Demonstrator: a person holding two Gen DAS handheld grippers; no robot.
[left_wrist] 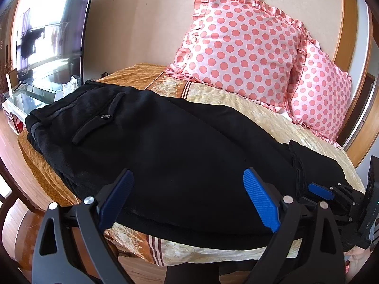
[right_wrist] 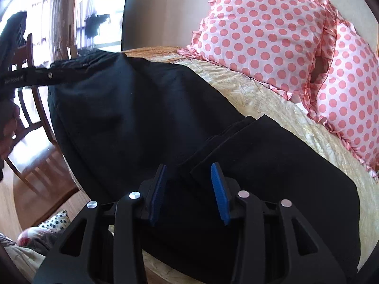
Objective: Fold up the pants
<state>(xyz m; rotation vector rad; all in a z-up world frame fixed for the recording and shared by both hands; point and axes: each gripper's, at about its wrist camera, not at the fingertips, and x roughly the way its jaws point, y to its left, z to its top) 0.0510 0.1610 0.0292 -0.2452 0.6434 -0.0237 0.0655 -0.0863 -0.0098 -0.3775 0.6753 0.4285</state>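
Note:
Black pants (left_wrist: 165, 146) lie flat across the bed, waistband and buttoned back pocket (left_wrist: 99, 120) at the left, leg cuffs folded over at the right (right_wrist: 272, 156). My left gripper (left_wrist: 187, 196) is open wide, its blue pads just above the pants' near edge, holding nothing. My right gripper (right_wrist: 189, 189) is open, hovering over the near corner of the folded cuff edge. It also shows at the right of the left wrist view (left_wrist: 331, 194). The pants (right_wrist: 132, 118) fill most of the right wrist view.
Two pink polka-dot pillows (left_wrist: 241, 54) lean on the wall behind the pants. The bed's yellow-gold cover (left_wrist: 251, 108) shows around them. A TV (left_wrist: 49, 35) on a glass stand is at the far left. A wooden chair (right_wrist: 30, 127) stands left of the bed.

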